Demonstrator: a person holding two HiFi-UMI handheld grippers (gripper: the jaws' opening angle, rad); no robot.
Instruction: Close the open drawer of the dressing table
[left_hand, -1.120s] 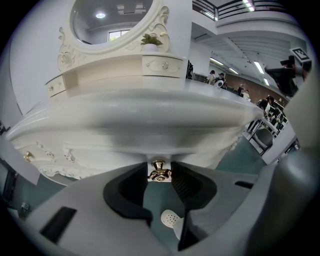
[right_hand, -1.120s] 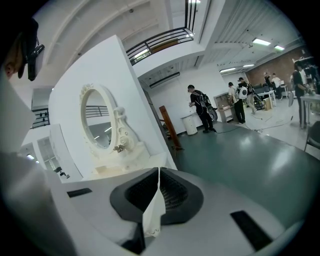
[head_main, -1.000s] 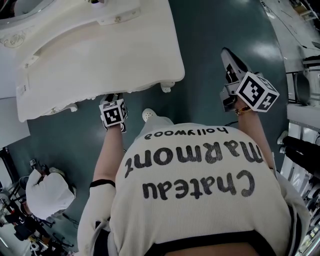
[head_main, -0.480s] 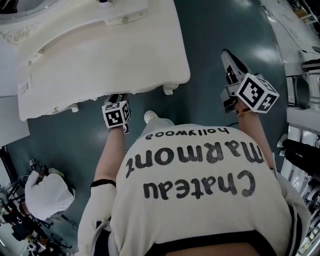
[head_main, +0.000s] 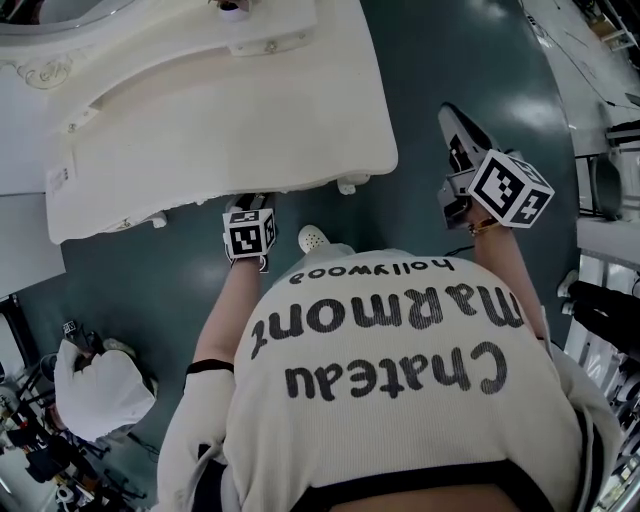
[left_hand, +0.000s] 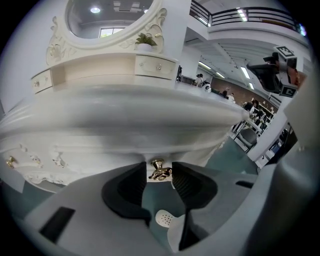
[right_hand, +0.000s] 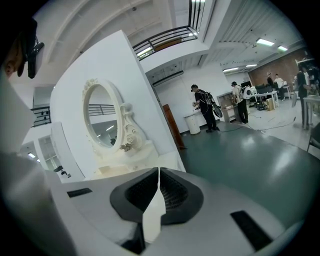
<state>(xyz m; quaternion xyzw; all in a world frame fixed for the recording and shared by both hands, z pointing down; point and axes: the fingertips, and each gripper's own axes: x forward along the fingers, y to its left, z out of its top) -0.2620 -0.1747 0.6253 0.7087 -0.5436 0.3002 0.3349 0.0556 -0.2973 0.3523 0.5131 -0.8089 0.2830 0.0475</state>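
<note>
**Drawer (left_hand: 100, 152) looks pushed in, knob being let go**

We see the dressing table (head_main: 220, 110) at the upper left of the head view, and no drawer juts past its front edge. In the left gripper view the drawer sits tucked under the tabletop lip, so we judge it closed. The left gripper (left_hand: 158, 176) has just been opening its 2 jaws. They stand apart with the brass knob (left_hand: 159, 169) between them, unpinched. Only drawing back seems left. Off to the right, the right gripper (right_hand: 158, 172) hangs clear, jaws pressed together on nothing.

Teal floor (head_main: 450, 60), distant standing people (right_hand: 204, 107)
</note>
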